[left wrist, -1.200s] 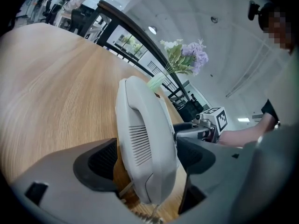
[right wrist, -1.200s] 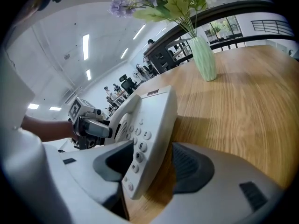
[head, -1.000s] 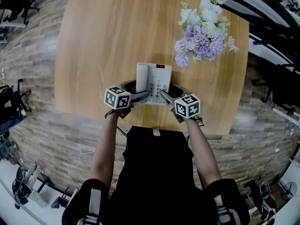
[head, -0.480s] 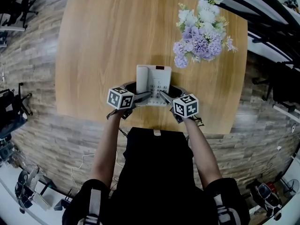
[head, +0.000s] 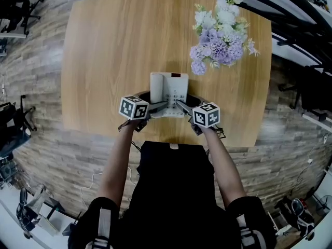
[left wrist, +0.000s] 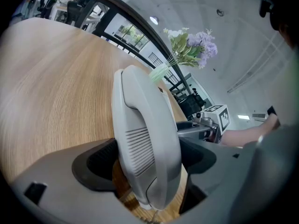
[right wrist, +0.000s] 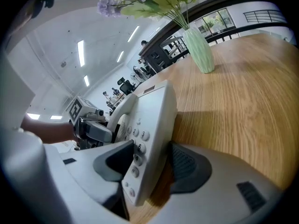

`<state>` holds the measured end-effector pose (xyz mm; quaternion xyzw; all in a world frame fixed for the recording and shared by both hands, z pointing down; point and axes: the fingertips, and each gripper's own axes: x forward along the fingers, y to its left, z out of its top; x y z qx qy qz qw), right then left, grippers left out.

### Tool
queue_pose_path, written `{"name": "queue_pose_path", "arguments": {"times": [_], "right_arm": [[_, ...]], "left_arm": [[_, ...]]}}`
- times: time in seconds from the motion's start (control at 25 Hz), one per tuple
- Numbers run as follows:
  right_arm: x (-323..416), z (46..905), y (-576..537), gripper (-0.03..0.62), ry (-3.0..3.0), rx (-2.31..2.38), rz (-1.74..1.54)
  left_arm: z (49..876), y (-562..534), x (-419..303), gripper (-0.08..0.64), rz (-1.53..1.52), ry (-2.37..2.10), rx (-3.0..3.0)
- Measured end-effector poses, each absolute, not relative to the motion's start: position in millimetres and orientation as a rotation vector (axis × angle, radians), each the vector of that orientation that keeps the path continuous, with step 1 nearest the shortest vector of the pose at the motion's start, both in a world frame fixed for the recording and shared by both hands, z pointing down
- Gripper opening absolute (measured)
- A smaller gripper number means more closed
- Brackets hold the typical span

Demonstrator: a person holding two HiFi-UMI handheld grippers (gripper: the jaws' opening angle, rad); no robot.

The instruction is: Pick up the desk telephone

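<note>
**A:** What have the claws got?

**B:** The left gripper is clamped on the handset, with a pad pressed to each side of it. The right gripper is closed on the keypad side of the base, one pad on the key face and the other against the casing behind it.

**A:** So both are on the one desk telephone. How does it lie?

**B:** Its long axis runs straight away from the person. Both claws bite its near end and converge on it from the two near corners, left on the handset half and right on the key half. Neither is closer than the other.

**A:** Is it off the wooden table?

**B:** I can't tell. There's shadow under it in the right gripper view, but I can't make out a clear gap.

**A:** How much room is there to move?

**B:** The table's near edge is just behind the grippers. The vase of flowers stands well apart, far right. Straight up looks open. My guess is the far end will droop unless both sides rise evenly.
</note>
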<state>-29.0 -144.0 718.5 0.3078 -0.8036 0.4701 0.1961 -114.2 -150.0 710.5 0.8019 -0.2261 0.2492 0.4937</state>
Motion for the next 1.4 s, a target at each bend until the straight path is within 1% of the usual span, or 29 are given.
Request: {"name": "queue_pose_path", "arguments": {"times": [0.76,1.4], "right_arm": [[-30.1,723.0,-143.8,0.249,-2.217,0.782,1.463],[-29.8,721.9,-144.5,0.247,-2.217,0.856,1.484]], "left_arm": [[710.7,-152.3,-113.1,0.393,0.604,-0.524,1.943],[710.3,-153.0,-113.4,0.393,0.587,-0.549,1.921]]}}
